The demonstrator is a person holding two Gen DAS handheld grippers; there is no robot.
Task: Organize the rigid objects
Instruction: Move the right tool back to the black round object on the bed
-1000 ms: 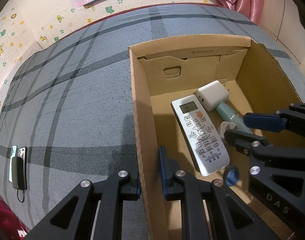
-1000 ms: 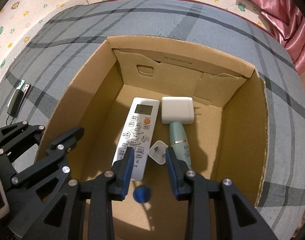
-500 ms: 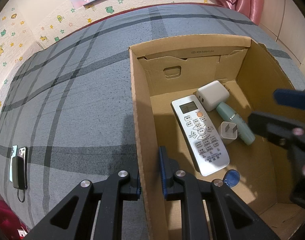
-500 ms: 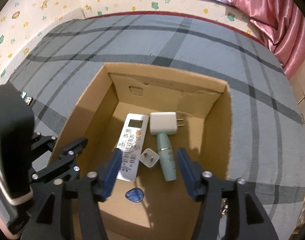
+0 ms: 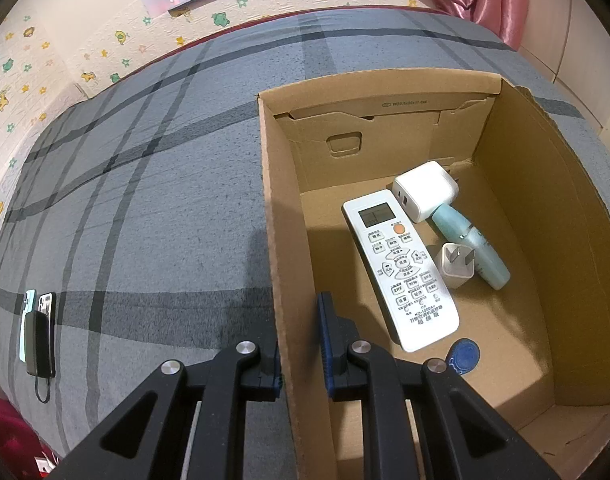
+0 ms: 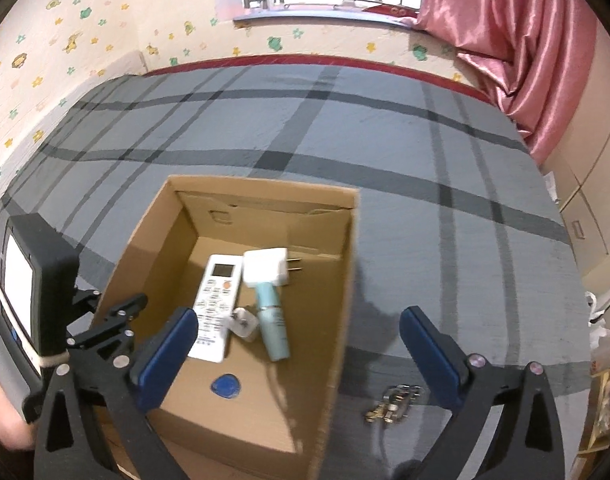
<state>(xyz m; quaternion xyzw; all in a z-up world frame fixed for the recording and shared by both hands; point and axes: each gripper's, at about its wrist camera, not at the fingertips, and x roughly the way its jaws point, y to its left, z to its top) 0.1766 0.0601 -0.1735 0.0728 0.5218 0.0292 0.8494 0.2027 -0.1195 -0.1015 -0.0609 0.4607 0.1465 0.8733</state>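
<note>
A: Right, which step are we on? We read it as between picks. The open brown corrugated cardboard box [image 5: 553,208] sits on the grey plaid bedspread [image 5: 145,200] and already holds the long white plastic remote control [image 5: 401,268], the big white square charger block [image 5: 425,190], the small white two-pin plug adapter [image 5: 457,266], the slim teal plastic tube [image 5: 471,246] and the flat blue teardrop key fob [image 5: 465,357].

B: Grippers?

A: The left gripper [image 5: 299,344] is clamped on the box's near-left wall, one blue pad either side, steadying it. The right gripper [image 6: 297,356] hangs above the box and its jaws are opening wide, nothing between them.

B: Next move?

A: We judge the small metal key bunch [image 6: 393,402], lying on the bedspread just outside the box's right wall, is the next target. It looks blurred, so we can't tell the exact shape. It's low, jangly, hard metal on soft fabric, so the pads need to come down low and pinch the thick part.

B: Anything else out?

A: Two phones with a black power bank [image 5: 39,330], smooth and flat, well apart on the left.
</note>
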